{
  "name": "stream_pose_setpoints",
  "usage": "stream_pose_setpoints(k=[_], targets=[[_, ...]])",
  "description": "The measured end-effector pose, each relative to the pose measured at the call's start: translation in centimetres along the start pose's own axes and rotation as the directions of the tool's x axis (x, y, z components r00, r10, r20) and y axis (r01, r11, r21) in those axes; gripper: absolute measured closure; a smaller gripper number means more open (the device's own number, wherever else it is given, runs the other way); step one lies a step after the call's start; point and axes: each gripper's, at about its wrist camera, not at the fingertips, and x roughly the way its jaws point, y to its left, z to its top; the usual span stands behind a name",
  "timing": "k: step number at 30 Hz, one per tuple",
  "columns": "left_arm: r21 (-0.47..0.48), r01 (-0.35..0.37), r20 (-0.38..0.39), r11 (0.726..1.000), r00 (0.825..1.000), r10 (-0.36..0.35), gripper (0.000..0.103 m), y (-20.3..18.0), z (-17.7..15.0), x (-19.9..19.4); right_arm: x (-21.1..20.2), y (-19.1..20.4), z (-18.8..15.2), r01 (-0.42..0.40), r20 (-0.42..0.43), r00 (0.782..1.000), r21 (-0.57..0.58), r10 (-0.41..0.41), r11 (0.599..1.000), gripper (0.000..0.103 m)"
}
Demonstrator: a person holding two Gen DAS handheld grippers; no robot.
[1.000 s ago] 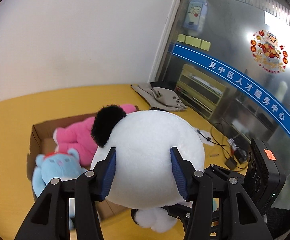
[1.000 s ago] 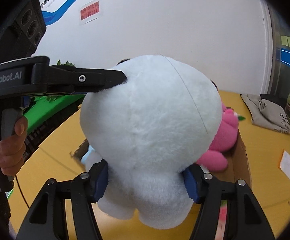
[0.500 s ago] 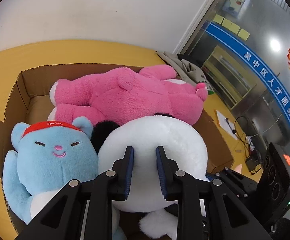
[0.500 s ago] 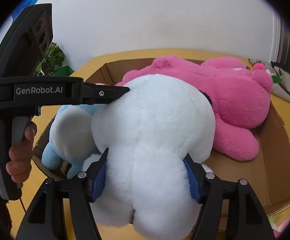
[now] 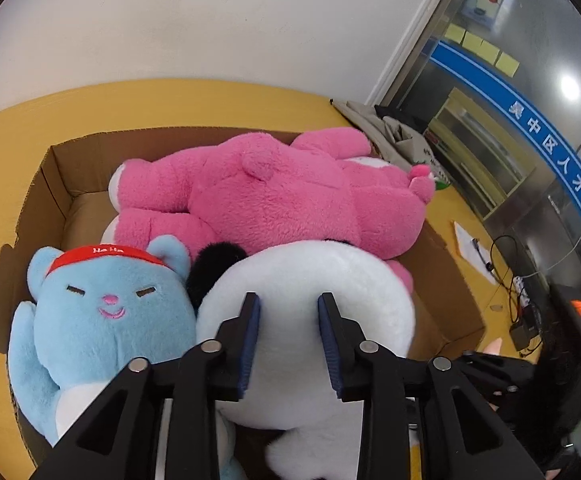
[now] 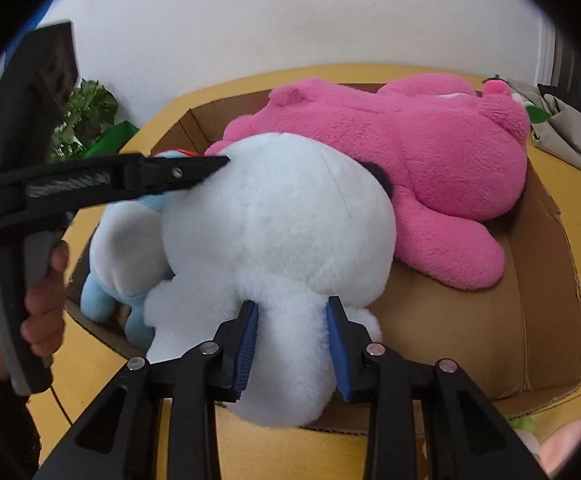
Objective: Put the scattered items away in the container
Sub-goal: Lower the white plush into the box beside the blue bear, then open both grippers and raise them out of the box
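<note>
A white panda plush with a black ear lies in the cardboard box, between a blue bear plush and a pink bear plush. My left gripper pinches the panda's white back. My right gripper is shut on the panda's lower body at the box's near edge. In the right wrist view the left gripper's fingers reach in from the left onto the panda's head. The pink bear fills the far side.
The box sits on a yellow table. A grey folded bag lies behind the box. Papers and cables lie at the right. A green plant stands at the left. A hand holds the left gripper's handle.
The panda has come down from above the box into it, beside the blue bear. Both grippers have closed in, pinching narrower folds of the plush; the left jaws widened slightly since half a second ago.
</note>
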Motion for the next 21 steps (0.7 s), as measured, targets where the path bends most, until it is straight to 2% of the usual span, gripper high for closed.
stream_pose_setpoints(k=[2, 6, 10, 13, 14, 16, 21], targets=[[0.026, 0.005, 0.006, 1.000, 1.000, -0.006, 0.068, -0.8, -0.2, -0.6, 0.8, -0.4, -0.3, -0.009, -0.024, 1.000, 0.020, 0.010, 1.000, 0.071], [0.094, -0.042, -0.031, 0.995, 0.999, 0.045, 0.065, -1.6, -1.3, 0.8, 1.9, -1.1, -1.5, -0.004, -0.046, 0.999, 0.059, 0.007, 0.998, 0.067], [0.113, -0.091, -0.022, 0.989, 0.995, 0.094, 0.063, -1.9, -1.7, 1.1, 1.2, -1.2, -2.0, 0.020, -0.035, 0.999, 0.076, -0.018, 0.997, 0.054], [0.140, -0.158, -0.010, 0.977, 0.987, 0.161, 0.062, -2.7, -2.2, 0.6, 0.1, -1.5, -2.3, 0.059, -0.009, 0.998, 0.091, -0.058, 0.994, 0.036], [0.137, -0.173, -0.006, 0.975, 0.984, 0.176, 0.056, -2.9, -2.5, 0.0, 0.2, -1.6, -2.2, 0.075, -0.006, 0.997, 0.083, -0.075, 0.994, 0.028], [0.109, -0.164, -0.021, 0.981, 0.986, 0.167, 0.050, -2.9, -4.1, -1.5, -0.2, -1.4, -2.8, 0.090, -0.005, 0.996, 0.048, -0.090, 0.995, 0.027], [0.071, -0.133, -0.103, 0.989, 0.985, 0.140, 0.050, -2.0, -9.8, -2.2, -1.5, -0.7, -3.6, 0.151, 0.005, 0.989, 0.006, -0.151, 0.989, 0.028]])
